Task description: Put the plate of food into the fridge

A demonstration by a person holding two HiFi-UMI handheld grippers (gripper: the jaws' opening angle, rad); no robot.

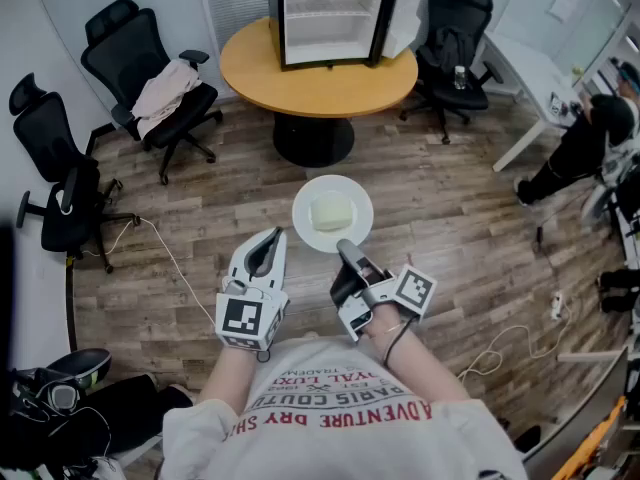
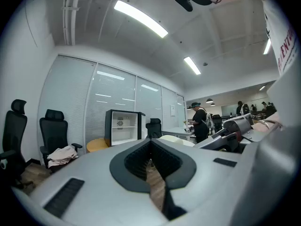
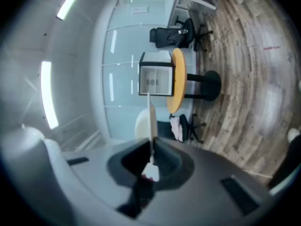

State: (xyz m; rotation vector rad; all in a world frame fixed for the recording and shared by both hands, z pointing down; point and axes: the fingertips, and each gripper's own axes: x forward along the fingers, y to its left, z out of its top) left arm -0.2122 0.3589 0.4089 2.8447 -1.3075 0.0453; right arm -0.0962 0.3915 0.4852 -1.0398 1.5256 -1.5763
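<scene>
A white plate (image 1: 306,219) carrying a pale block of food (image 1: 331,211) hangs over the wooden floor in front of me. My right gripper (image 1: 346,252) is shut on the plate's near rim; in the right gripper view the plate (image 3: 151,119) shows edge-on between the pads. My left gripper (image 1: 268,244) is beside it on the left, shut and holding nothing, apart from the plate. Farther ahead, the small black fridge (image 1: 330,13) stands on a round yellow table (image 1: 320,83) with its door swung open to the right and its white shelves bare.
Black office chairs (image 1: 150,63) stand left of the table, one draped with a cloth, and another chair (image 1: 455,38) is to its right. A white desk (image 1: 535,73) and a person in dark clothes (image 1: 585,143) are at the far right. Cables (image 1: 165,253) lie on the floor.
</scene>
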